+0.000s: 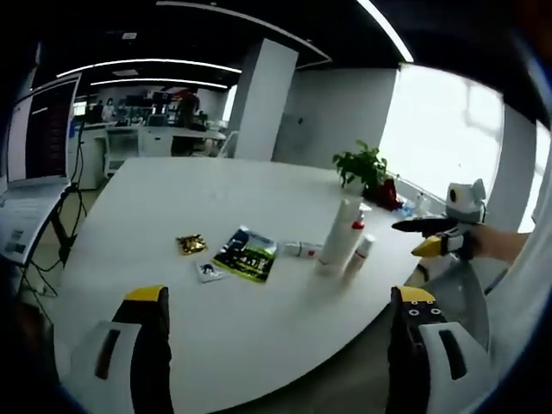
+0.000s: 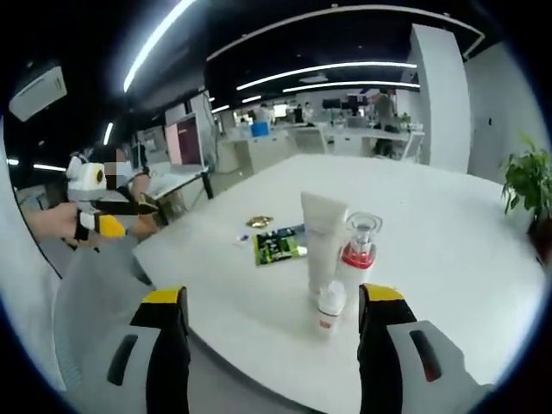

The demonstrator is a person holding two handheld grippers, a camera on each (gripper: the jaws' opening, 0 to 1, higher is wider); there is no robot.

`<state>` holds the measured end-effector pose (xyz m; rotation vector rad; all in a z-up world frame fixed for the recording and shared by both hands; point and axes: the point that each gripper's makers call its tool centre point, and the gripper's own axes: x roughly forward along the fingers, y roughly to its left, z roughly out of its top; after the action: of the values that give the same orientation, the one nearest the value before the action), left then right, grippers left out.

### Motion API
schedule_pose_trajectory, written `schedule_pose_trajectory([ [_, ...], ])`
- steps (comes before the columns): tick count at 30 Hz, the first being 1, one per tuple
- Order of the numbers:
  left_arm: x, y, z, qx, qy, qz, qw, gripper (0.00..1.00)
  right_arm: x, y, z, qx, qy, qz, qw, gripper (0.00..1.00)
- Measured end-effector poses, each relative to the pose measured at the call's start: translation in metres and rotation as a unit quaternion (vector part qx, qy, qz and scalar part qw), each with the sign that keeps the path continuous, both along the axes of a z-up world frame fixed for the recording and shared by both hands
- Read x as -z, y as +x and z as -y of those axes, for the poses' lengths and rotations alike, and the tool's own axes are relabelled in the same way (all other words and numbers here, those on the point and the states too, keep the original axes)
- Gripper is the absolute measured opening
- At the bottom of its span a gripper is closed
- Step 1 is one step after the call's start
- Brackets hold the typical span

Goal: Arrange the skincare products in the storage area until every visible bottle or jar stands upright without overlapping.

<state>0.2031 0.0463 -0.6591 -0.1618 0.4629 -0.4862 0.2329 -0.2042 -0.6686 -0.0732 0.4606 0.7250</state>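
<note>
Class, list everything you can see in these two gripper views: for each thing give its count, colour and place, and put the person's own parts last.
Table: one, white, large with a rounded edge.
Tall tube: one, white, upright near the table edge.
Pump bottle: one, clear top with a red band, upright beside the tall tube.
Small bottle: one, white, upright in front of the tall tube.
Lying bottle: one, white, on its side behind the tube group.
Green packet: one, dark green, flat mid-table.
Gold packet: one, gold, left of the green packet.
Small card: one, white, beside the green packet.
Potted plant: one, green, far table edge.
Left gripper: black jaws with yellow tips, open.
Right gripper: the same, open.
</note>
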Motion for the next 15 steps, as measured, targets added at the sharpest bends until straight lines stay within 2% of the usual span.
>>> schedule_pose_trajectory([
  [4,0.002,0.001,0.002,-0.002,-0.002,-0.003,1.0000,0.99,0.001,-0.001,-0.001,0.000,-0.010,0.012,0.9999,0.80],
  [7,0.001,0.003,0.003,-0.001,-0.001,-0.004,1.0000,0.98,-0.003,0.001,0.004,0.006,-0.002,0.026,0.9996,0.79],
  [15,0.003,0.005,0.007,0.006,0.008,-0.010,0.9999,0.97,-0.004,0.004,0.008,0.016,0.007,0.028,0.9995,0.78],
])
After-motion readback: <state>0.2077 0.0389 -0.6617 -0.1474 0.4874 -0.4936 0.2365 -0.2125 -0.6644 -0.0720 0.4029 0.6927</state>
